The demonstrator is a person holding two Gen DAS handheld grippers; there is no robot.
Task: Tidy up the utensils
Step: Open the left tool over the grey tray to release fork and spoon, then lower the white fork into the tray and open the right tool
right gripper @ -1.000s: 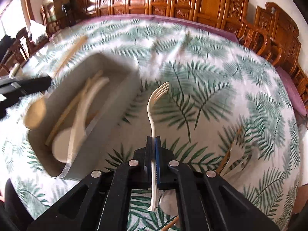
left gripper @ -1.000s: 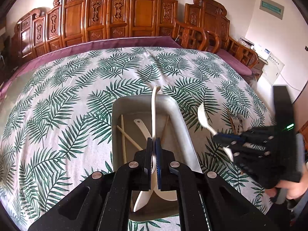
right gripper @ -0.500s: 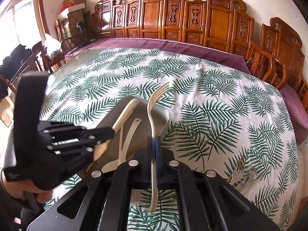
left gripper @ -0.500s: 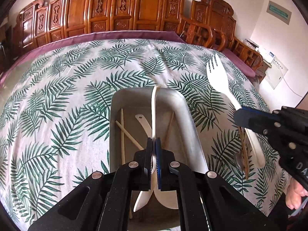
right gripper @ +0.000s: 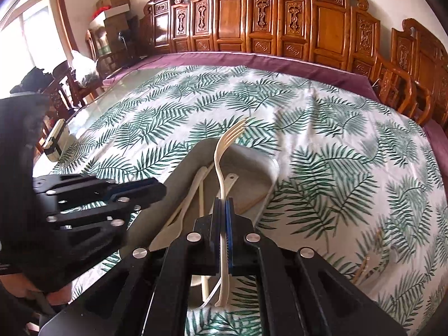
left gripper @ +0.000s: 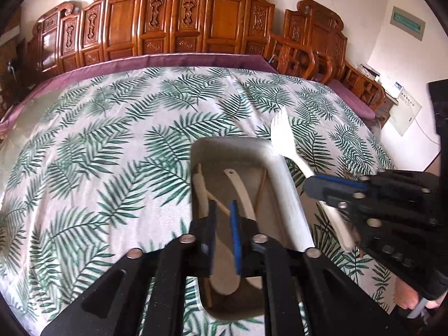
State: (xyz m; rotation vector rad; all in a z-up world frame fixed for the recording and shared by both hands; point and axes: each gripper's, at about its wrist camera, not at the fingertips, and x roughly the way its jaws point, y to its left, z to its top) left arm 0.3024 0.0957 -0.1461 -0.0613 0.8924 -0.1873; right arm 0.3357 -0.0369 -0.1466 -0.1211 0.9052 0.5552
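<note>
**Fork held over the tray, ready to drop in**

My right gripper [right gripper: 223, 218] has its jaws clenched on the fork [right gripper: 221, 168], pinching the handle about midway so the tines point forward and up and the tail hangs free below. Gripped there, the fork stays balanced and I can lay it flat rather than tip it in. It hangs above the near right side of the tray [right gripper: 252, 162], tines reaching toward the far rim, roughly in line with the tray's length, which I judge will let it settle alongside what is already inside.

In the tray lie a spoon [left gripper: 240, 190], a second pale utensil [left gripper: 200, 193] by the left wall, and thin chopsticks [left gripper: 261, 187], all lengthwise, so there is room for one more.

My left gripper [left gripper: 223, 233] hovers low over the near end of the tray with its jaws apart and nothing between them.

On the tabletop [right gripper: 336, 128], well right of the tray, more utensils [right gripper: 369, 260] wait on the leaf-print cloth; they are too blurred to name. I'd lower the fork before releasing, since a drop from here could bounce it off the rim.
</note>
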